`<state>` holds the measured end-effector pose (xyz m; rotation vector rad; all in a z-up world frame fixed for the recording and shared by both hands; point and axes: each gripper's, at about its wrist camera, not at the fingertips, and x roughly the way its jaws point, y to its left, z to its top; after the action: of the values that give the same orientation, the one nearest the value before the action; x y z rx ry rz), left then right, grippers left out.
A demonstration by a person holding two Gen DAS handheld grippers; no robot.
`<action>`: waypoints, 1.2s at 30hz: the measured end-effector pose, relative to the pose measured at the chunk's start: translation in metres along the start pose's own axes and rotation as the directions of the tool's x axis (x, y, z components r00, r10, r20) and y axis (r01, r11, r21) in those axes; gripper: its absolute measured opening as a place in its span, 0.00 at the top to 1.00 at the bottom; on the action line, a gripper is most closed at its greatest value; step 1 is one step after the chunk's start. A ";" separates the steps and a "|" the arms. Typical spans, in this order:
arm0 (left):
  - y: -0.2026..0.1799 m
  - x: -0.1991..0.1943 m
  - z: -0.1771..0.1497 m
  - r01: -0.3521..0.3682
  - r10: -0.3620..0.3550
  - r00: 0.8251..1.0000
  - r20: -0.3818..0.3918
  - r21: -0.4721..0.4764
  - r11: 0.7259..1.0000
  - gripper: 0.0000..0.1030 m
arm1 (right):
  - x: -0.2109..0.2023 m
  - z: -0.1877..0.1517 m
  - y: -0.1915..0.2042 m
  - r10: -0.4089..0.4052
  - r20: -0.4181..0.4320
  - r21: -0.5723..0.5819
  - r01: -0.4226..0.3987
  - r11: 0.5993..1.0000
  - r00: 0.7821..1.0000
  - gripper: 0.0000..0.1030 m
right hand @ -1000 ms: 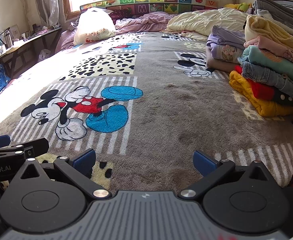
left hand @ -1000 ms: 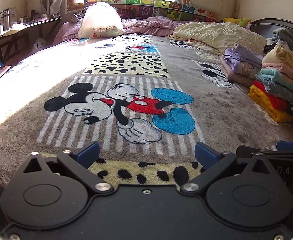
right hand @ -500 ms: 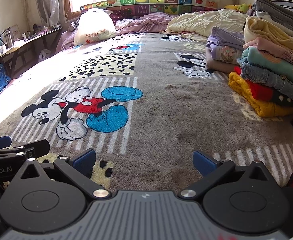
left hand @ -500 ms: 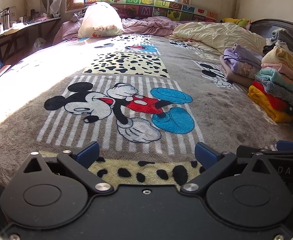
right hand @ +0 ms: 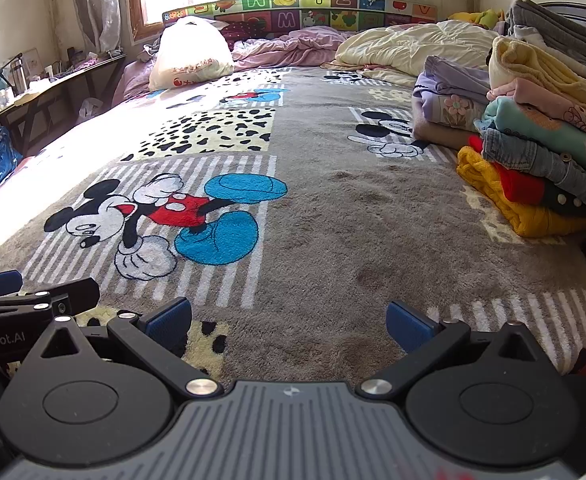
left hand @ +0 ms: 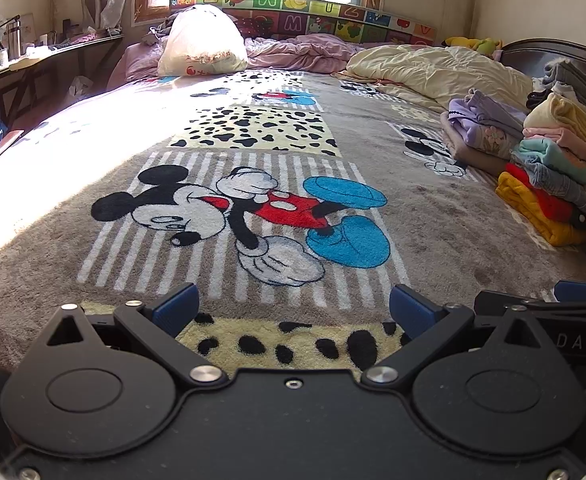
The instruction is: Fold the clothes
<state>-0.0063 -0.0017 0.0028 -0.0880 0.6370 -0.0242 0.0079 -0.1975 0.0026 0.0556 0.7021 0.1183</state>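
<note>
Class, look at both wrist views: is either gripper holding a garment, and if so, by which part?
Nothing is held. The left gripper and right gripper are both open above the blanket, with the stacked clothes untouched at the right.

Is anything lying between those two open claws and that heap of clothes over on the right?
Nothing visible: only bare blanket lies between the right gripper, the left gripper and the clothes pile.

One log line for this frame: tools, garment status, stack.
left tool: open, empty | right tool: open, empty | blanket: no garment laid out | folded stack: far right, untouched
</note>
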 end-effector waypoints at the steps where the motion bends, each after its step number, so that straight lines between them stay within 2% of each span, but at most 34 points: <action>1: 0.000 0.000 0.000 0.000 0.000 1.000 0.000 0.000 1.000 0.00 | 0.000 0.000 0.000 0.000 0.001 -0.001 0.000 1.000 1.000 0.00; 27: 0.003 -0.009 0.003 0.005 -0.004 1.000 0.018 -0.013 1.000 0.00 | -0.013 0.005 0.006 -0.026 0.027 -0.021 0.027 0.999 0.999 0.00; 36: 0.002 -0.019 0.005 0.030 -0.030 0.999 0.036 -0.013 0.999 0.00 | -0.019 0.008 0.010 -0.047 0.035 -0.027 0.048 0.998 0.998 0.00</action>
<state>-0.0185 0.0014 0.0173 -0.1107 0.5998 -0.0475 -0.0024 -0.1905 0.0215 0.0146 0.6666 0.0808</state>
